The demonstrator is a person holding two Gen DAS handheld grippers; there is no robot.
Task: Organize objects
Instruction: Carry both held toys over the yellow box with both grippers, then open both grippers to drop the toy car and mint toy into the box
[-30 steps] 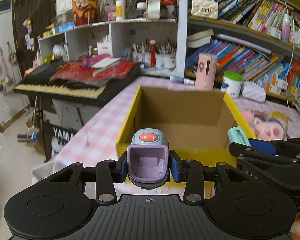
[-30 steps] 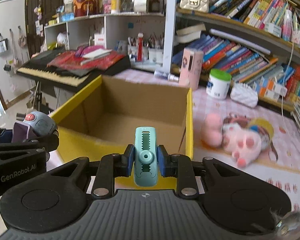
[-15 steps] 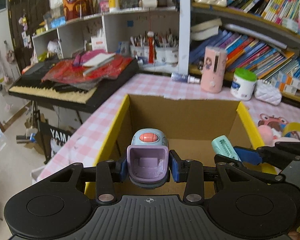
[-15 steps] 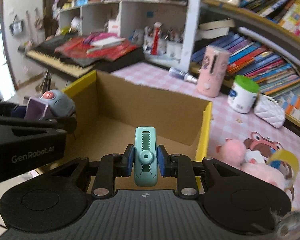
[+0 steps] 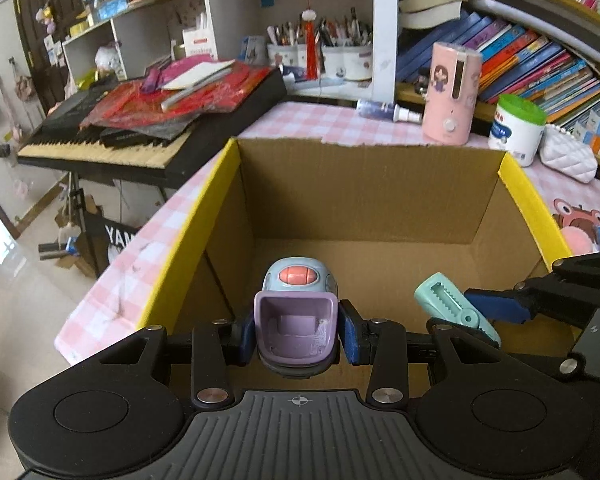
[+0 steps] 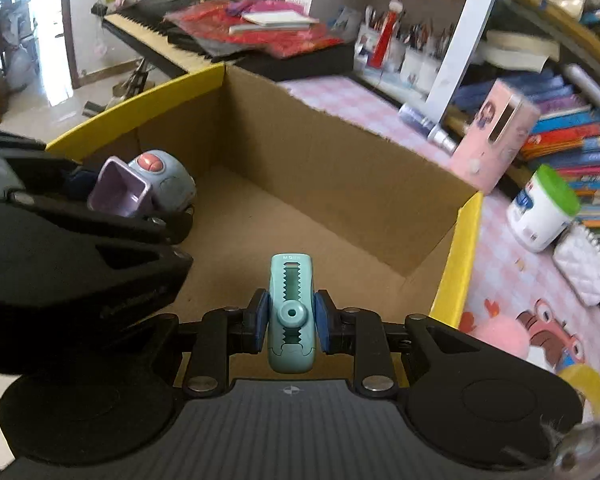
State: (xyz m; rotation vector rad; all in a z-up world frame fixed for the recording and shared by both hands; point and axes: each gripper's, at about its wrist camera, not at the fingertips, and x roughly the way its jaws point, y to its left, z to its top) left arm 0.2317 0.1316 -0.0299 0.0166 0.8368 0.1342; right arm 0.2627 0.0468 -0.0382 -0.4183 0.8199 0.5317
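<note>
My left gripper [image 5: 297, 332] is shut on a purple and pale-blue toy [image 5: 296, 312] with a red button on top, held over the open cardboard box [image 5: 372, 200] with yellow-edged walls. My right gripper [image 6: 291, 322] is shut on a teal toothed clip-like piece [image 6: 291, 308], also held over the box interior [image 6: 252, 236]. In the left wrist view the teal piece [image 5: 454, 308] shows at the right. In the right wrist view the toy [image 6: 144, 186] shows at the left. The box floor looks bare.
The box stands on a pink checked tablecloth [image 5: 340, 124]. Behind it are a pink cylinder [image 5: 452, 92], a white jar with green lid [image 5: 516, 128] and a white quilted pouch [image 5: 568, 156]. A pink plush [image 6: 516, 332] lies right of the box. A keyboard [image 5: 112, 140] stands left.
Both grippers have moved forward and down from in front of the box to over its inside, still holding their objects. The right gripper has also turned to the left.
</note>
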